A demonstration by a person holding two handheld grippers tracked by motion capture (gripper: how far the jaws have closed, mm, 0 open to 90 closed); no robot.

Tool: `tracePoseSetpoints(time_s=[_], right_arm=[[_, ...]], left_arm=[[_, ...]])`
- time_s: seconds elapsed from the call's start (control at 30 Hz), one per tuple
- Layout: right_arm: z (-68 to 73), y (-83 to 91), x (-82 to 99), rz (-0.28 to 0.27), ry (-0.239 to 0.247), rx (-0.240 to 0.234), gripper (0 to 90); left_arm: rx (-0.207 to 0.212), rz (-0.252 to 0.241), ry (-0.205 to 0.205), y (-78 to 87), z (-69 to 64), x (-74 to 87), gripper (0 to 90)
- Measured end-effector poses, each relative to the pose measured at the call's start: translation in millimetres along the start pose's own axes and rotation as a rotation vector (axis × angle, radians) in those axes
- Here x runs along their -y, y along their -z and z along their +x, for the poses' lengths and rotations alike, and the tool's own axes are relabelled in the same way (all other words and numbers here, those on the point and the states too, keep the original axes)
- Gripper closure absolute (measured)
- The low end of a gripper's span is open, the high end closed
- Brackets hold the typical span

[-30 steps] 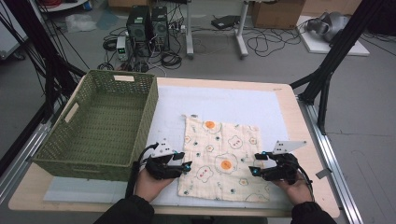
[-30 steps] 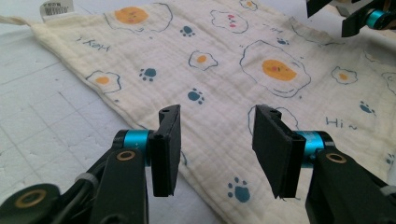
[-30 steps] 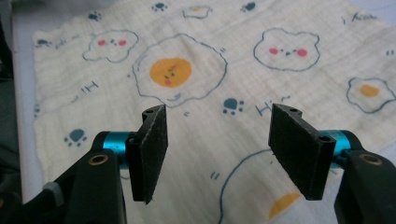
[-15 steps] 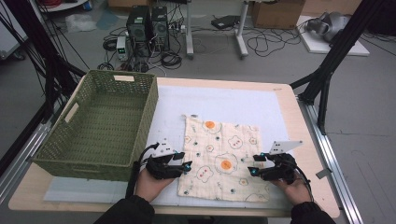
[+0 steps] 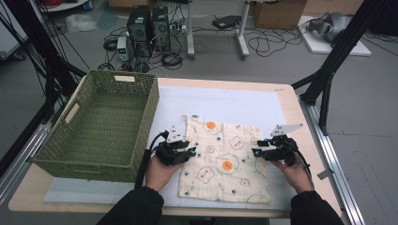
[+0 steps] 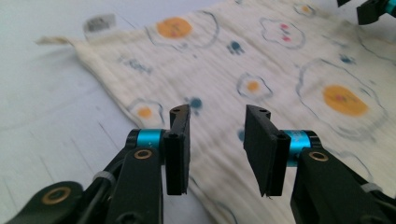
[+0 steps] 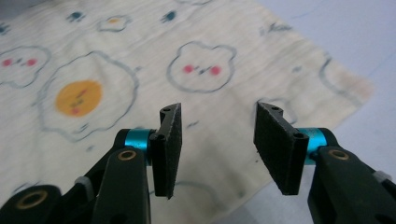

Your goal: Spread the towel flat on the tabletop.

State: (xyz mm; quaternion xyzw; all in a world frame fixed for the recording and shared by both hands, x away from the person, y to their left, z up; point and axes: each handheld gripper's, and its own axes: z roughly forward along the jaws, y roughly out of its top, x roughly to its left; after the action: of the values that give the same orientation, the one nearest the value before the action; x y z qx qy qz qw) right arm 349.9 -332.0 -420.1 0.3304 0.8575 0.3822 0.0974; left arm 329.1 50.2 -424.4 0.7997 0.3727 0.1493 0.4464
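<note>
A cream cloth (image 5: 225, 161) printed with fried eggs and bears lies flat on the white mat (image 5: 225, 103). My left gripper (image 5: 191, 152) sits at the cloth's left edge and points inward over it. My right gripper (image 5: 256, 152) is at the right edge, facing the left one. In the left gripper view the jaws (image 6: 217, 114) hover just above the cloth (image 6: 280, 60) with a gap and nothing pinched. The right gripper view has its jaws (image 7: 217, 112) likewise parted above the cloth (image 7: 140, 60) near its corner. Both pairs of jaws have just been closing, with no cloth between the pads.
A green woven basket (image 5: 101, 124) stands on the left of the table, close to my left hand. The wooden table edge (image 5: 300, 122) and black frame struts (image 5: 328, 79) are on the right. Bare mat lies beyond the cloth.
Both hands have slid away from the person along the cloth's side edges. Both pairs of jaws stand narrower than before. The cloth has not shifted.
</note>
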Motion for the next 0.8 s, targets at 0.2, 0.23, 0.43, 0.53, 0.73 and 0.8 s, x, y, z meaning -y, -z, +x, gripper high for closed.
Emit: tracePoseSetpoints(time_s=[0.2, 0.23, 0.43, 0.53, 0.73, 0.8], right_arm=[[-25.4, -10.9, -18.8, 0.010, -0.019, 0.046, 52.1], [-28.9, -13.2, -20.0, 0.016, -0.026, 0.043, 52.0], [-43.0, -24.2, -19.5, 0.038, -0.062, 0.076, 50.1], [-45.4, -31.0, -18.0, 0.070, -0.055, 0.105, 51.8], [-44.0, -38.1, -20.1, 0.084, -0.041, 0.141, 80.1], [-43.1, -40.3, -22.1, 0.087, -0.036, 0.119, 86.8]], left_arm=[[-0.066, 0.016, 0.047, -26.1, 14.3, -22.2, 66.4], [-0.070, 0.020, 0.059, -30.1, 16.7, -24.3, 66.4], [-0.167, 0.074, 0.074, -46.3, 27.2, -25.1, 64.3], [-0.216, 0.089, 0.109, -50.8, 33.6, -22.7, 64.6], [-0.233, 0.116, 0.075, -59.2, 30.1, -20.1, 83.5], [-0.241, 0.116, 0.074, -59.9, 29.0, -20.9, 86.9]])
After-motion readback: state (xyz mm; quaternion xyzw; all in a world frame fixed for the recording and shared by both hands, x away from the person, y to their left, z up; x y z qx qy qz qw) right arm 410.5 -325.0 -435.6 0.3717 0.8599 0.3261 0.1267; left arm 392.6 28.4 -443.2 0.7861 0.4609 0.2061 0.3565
